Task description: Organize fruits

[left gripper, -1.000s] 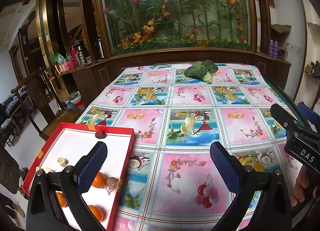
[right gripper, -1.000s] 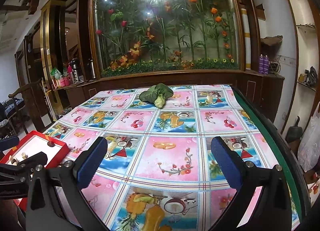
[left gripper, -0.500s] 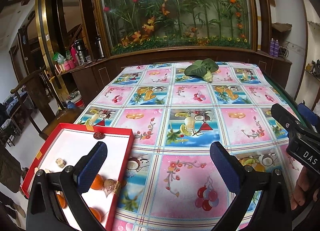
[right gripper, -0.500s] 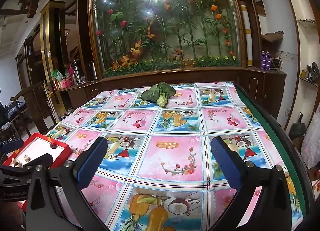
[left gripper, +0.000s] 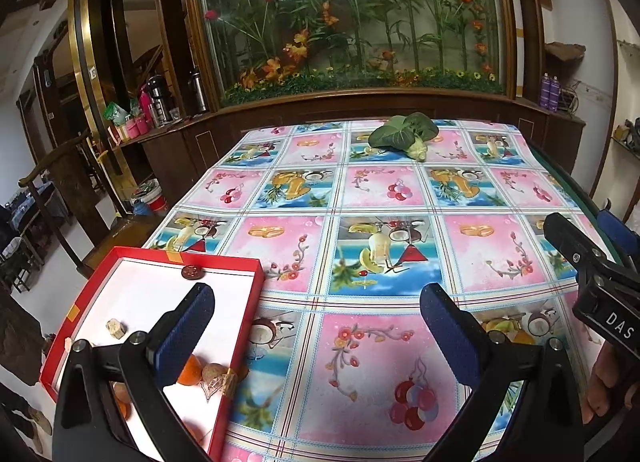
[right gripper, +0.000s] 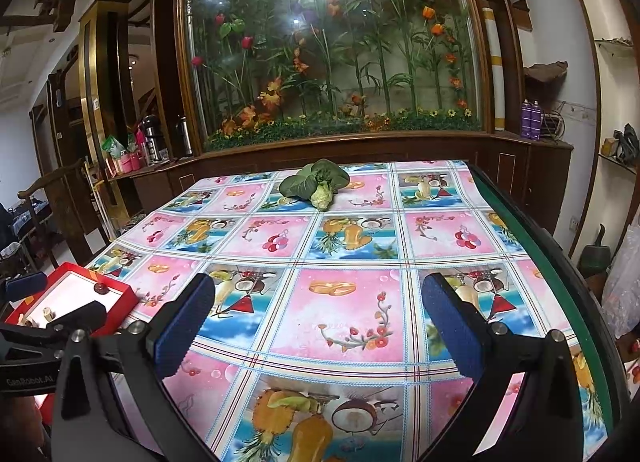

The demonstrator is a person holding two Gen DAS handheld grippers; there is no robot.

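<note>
A red box (left gripper: 244, 326) with a white floor sits at the table's near left corner. It holds orange fruits (left gripper: 191, 371), a brown husked fruit (left gripper: 214, 376), a small tan piece (left gripper: 116, 328) and a dark round piece (left gripper: 192, 271). My left gripper (left gripper: 316, 338) hovers open, its left finger over the box, nothing between its pads. My right gripper (right gripper: 316, 328) is open and empty above the table's right half. A leafy green vegetable (right gripper: 318, 184) lies at the far end of the table. The red box (right gripper: 120, 296) also shows at the left of the right wrist view.
The table wears a pink and blue fruit-print cloth (left gripper: 360, 254) with a green edge (right gripper: 560, 274) on the right. A glass case of artificial flowers (right gripper: 332, 54) stands behind it. Chairs (left gripper: 60, 178) stand off the left side. A hand (left gripper: 608, 386) holds the right gripper.
Both grippers have risen and tilted slightly, so the table and box sit a little lower in view. Nothing on the table has moved and both stay open.
</note>
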